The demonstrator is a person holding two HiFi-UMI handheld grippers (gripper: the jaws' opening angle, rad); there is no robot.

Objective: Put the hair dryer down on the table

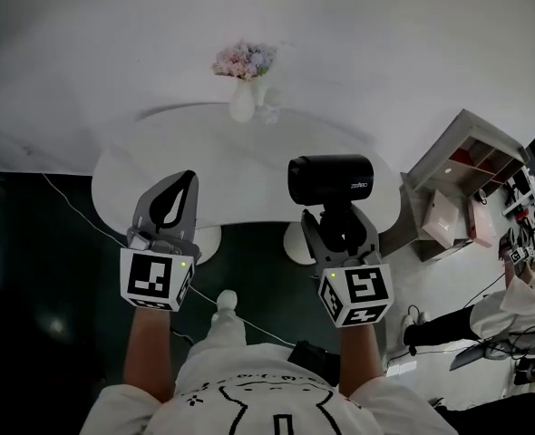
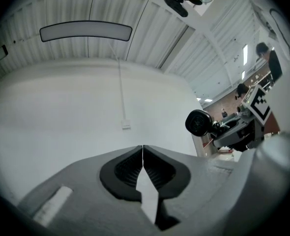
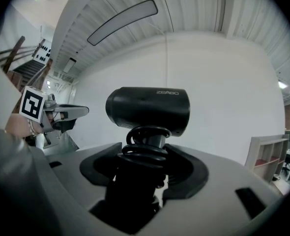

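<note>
While the hair dryer (image 1: 331,178) hangs in the air at centre right of the head view, above the near part of the round white table (image 1: 231,166), the right gripper (image 1: 340,227) is clamped on its cord-wrapped handle — a low hold that likely leaves the barrel free to be lowered onto the tabletop. The left gripper (image 1: 172,198), at centre left, has its jaws pressed together on nothing, clear of the load. The barrel's long axis runs level, left to right across the frame, handle pointing back toward the person — which end is the nozzle is unclear.
</note>
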